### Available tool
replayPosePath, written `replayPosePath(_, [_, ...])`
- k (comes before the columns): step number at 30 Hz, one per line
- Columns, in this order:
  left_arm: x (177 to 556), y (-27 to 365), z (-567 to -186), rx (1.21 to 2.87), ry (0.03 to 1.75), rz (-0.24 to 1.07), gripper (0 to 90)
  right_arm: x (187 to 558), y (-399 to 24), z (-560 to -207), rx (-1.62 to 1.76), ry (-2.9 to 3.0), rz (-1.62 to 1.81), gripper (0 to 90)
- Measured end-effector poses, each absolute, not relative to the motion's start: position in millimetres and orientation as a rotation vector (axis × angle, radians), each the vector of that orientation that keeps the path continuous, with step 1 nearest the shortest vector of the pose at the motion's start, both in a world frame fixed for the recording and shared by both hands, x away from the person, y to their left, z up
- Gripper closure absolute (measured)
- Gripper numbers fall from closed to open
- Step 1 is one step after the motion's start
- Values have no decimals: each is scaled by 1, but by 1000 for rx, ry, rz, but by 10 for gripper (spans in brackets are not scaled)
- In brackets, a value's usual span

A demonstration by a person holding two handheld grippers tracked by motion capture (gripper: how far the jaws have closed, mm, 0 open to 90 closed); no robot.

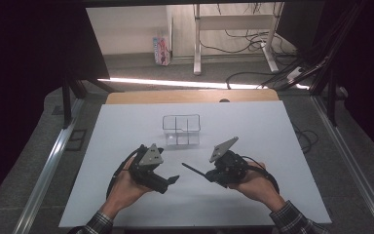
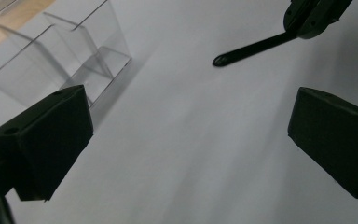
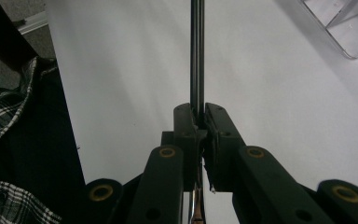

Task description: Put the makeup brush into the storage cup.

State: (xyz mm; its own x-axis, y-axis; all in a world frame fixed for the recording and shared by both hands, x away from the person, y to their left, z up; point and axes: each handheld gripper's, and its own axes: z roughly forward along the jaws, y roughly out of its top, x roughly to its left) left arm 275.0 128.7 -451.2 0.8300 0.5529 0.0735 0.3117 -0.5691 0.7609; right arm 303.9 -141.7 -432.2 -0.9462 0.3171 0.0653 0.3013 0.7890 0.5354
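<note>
While nothing else lies on the white table (image 1: 126,146), a clear plastic organizer (image 1: 181,129) is seen standing near its far middle, divided into open compartments by thin upright walls; in the left gripper view it (image 2: 60,60) appears just ahead and to the left. It is judged to be light, rigid and somewhat brittle, with smooth walls that would slip under a pad, so it is better steadied at a rim than squeezed hard.

Nearer the person, the left gripper (image 1: 171,180) is held above the table with its jaws spread wide and nothing between them, as its own view shows. The right gripper (image 1: 205,174) is clamped tight on a thin dark utensil (image 1: 193,169), gripped at one end so that the rest projects toward the left gripper, clear of the table.

In the right gripper view the utensil (image 3: 196,51) is seen edge-on as a narrow shaft running straight out from the pinched pads, with a glint of metal below them. In the left gripper view its (image 2: 251,48) small rounded tip is seen. It is judged stiff, light and slick; what kind of utensil it is cannot be told. So slender a shaft may pivot in the grip, so a hold nearer its middle would be steadier.
</note>
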Motion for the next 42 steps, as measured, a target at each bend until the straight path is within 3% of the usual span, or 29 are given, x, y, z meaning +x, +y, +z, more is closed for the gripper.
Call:
replayPosePath(13, [279,100,-458,2313,492,428,111,306,-131,-433,445,3004,813,840])
replayPosePath(35, [261,78,-475,2505,168,520,734,304,-123,-438,361,3102,731,829])
replayPosePath(38, [258,79,-476,2525,93,444,831,306,-127,-435,380,3029,780,773])
replayPosePath(39, [258,78,-476,2530,90,435,833,309,-129,-434,384,3031,800,716])
replayPosePath(41, [258,79,-474,2527,100,410,833,311,-132,-435,409,2994,818,470])
replayPosePath(42, [259,80,-474,2527,118,394,833,312,-133,-436,409,2972,833,393])
